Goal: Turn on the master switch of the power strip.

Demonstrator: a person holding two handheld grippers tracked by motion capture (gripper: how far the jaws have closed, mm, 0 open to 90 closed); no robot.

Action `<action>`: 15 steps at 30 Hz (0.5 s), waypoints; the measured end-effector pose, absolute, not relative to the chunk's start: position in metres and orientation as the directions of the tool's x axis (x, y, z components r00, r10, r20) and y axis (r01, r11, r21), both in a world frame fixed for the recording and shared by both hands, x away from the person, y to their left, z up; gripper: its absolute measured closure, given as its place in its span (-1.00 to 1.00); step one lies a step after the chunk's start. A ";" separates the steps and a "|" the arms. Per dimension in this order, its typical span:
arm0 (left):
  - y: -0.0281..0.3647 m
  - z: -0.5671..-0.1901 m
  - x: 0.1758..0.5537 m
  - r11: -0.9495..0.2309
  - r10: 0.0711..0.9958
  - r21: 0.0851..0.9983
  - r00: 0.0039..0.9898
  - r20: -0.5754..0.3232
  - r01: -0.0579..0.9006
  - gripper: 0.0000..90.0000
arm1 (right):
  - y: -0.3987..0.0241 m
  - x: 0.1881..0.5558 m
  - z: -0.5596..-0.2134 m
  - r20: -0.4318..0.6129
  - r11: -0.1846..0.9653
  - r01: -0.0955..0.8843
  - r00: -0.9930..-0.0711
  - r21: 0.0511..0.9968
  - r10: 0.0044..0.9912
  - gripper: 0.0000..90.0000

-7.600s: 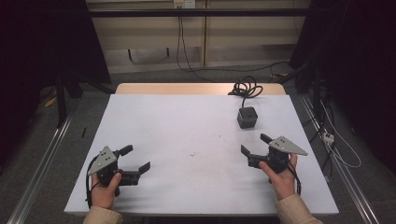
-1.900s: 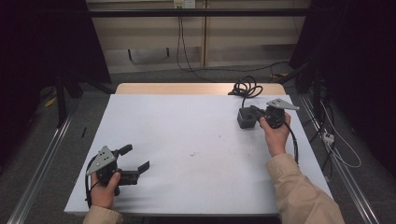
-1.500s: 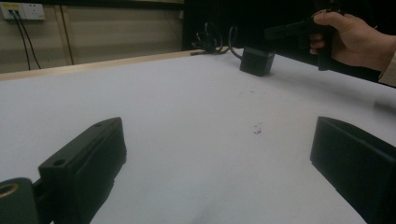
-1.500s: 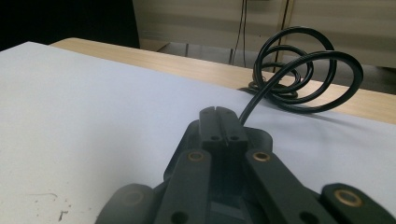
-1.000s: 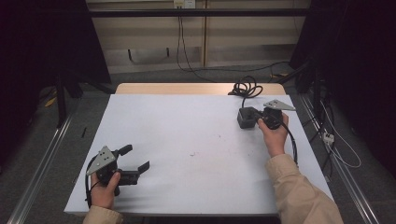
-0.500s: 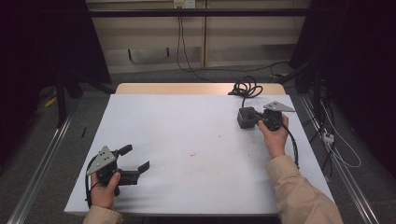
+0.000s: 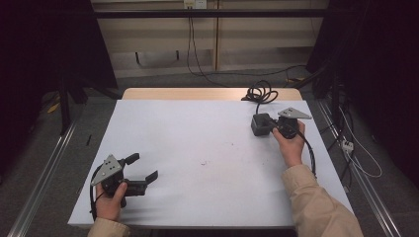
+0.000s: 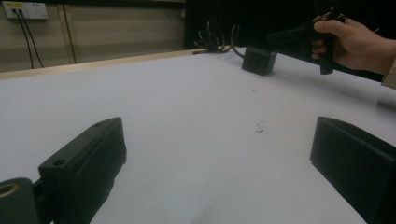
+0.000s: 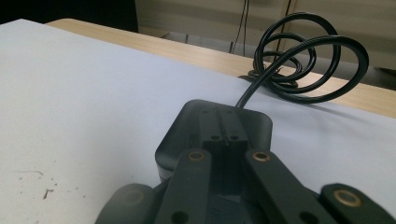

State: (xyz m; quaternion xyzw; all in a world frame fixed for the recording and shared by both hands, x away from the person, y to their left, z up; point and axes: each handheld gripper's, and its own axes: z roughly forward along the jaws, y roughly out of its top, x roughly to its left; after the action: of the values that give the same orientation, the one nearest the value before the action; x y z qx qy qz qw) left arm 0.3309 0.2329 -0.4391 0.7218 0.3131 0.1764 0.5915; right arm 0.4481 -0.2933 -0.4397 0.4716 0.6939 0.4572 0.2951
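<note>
Right gripper [image 7: 271, 127]: its jaws are drawn tight together, their tips over the top of the black box; whether the pads actually pinch anything on the box cannot be told from these pictures. In the right gripper view the two jaws [image 9: 224, 135] meet in one narrow line above the box's top face.
Right hand [image 7: 291, 143]: wrapped round the gripper's handle at the far right of the table, the beige sleeve [image 7: 316, 202] running back to the near edge.
Black box [image 7: 260, 124]: a small dark cube with rounded corners, standing on the white sheet at the far right, touching the right gripper's tips.
Black cable [image 7: 260, 92]: leaves the box's far side and lies in loose coils on the bare wooden strip at the table's far edge, just behind the box.
Left gripper [image 7: 141, 170]: jaws spread wide with nothing between them, held low over the near left corner, well apart from the box.
Left hand [image 7: 111, 200]: grips that handle at the near edge.
Table [image 7: 197, 143]: covered by a white sheet with a few small dark specks [image 7: 203, 162] near the middle.
</note>
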 end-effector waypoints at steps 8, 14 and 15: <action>0.233 -0.439 0.331 -0.107 0.662 0.964 0.741 -0.112 0.242 -0.93 | -0.293 0.448 -0.440 0.008 0.150 0.382 -0.383 0.912 0.924 1.00; 0.233 -0.439 0.330 -0.106 0.663 0.964 0.740 -0.113 0.242 -0.93 | -0.293 0.448 -0.441 0.011 0.147 0.383 -0.381 0.912 0.924 1.00; 0.233 -0.439 0.330 -0.106 0.664 0.964 0.739 -0.113 0.243 -0.93 | -0.293 0.448 -0.441 0.013 0.146 0.384 -0.381 0.912 0.924 1.00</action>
State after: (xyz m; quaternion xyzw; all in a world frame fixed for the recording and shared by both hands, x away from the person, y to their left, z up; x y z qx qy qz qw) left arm 0.3302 0.2327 -0.4390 0.7221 0.3139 0.1784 0.5901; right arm 0.4484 -0.2927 -0.4405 0.4700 0.6959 0.4542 0.2976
